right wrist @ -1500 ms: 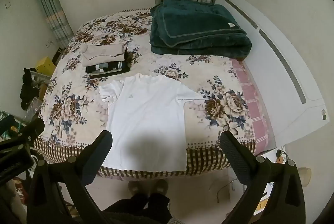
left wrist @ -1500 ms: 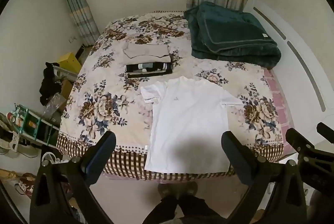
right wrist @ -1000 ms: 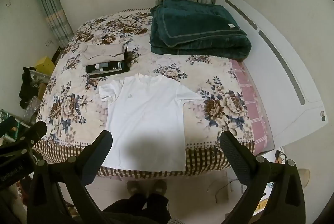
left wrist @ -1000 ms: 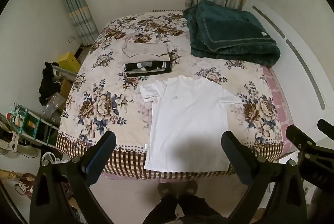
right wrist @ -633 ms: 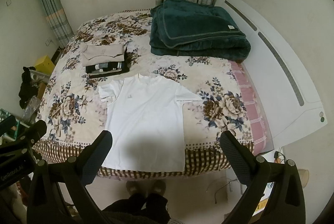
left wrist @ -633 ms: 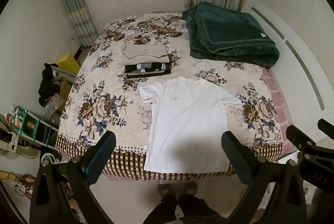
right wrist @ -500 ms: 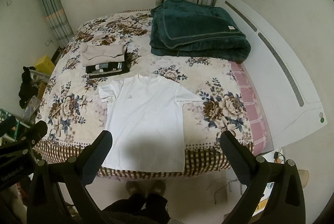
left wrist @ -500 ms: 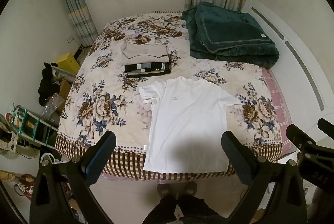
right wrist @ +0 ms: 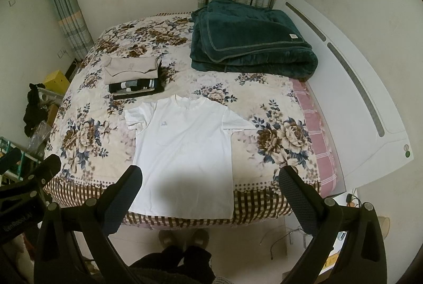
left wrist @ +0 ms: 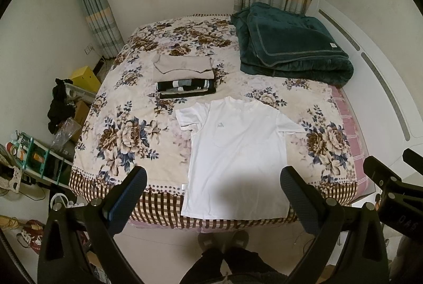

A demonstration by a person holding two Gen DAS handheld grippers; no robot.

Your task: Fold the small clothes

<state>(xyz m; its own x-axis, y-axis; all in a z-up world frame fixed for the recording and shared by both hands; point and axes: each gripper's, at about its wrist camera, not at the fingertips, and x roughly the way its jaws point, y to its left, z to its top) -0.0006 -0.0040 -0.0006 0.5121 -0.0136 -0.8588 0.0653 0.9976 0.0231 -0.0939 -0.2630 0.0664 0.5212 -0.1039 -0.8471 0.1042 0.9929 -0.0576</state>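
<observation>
While the white short-sleeved cotton T-shirt (left wrist: 238,151) lies flat on the floral bedspread (left wrist: 119,136), in front of the folded clothes pile (left wrist: 183,77), the left gripper (left wrist: 211,191) hangs above its hem, jaws wide apart and empty. The right gripper (right wrist: 210,186) is the same. I think each should pinch one sleeve side cleanly, then fold inward evenly.

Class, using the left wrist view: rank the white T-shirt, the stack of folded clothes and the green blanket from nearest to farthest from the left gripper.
From the left gripper:
1. White T-shirt, spread flat at the bed's near edge.
2. Stack of folded clothes, mid-bed, left of centre.
3. Green blanket, far right, by the headboard.
</observation>
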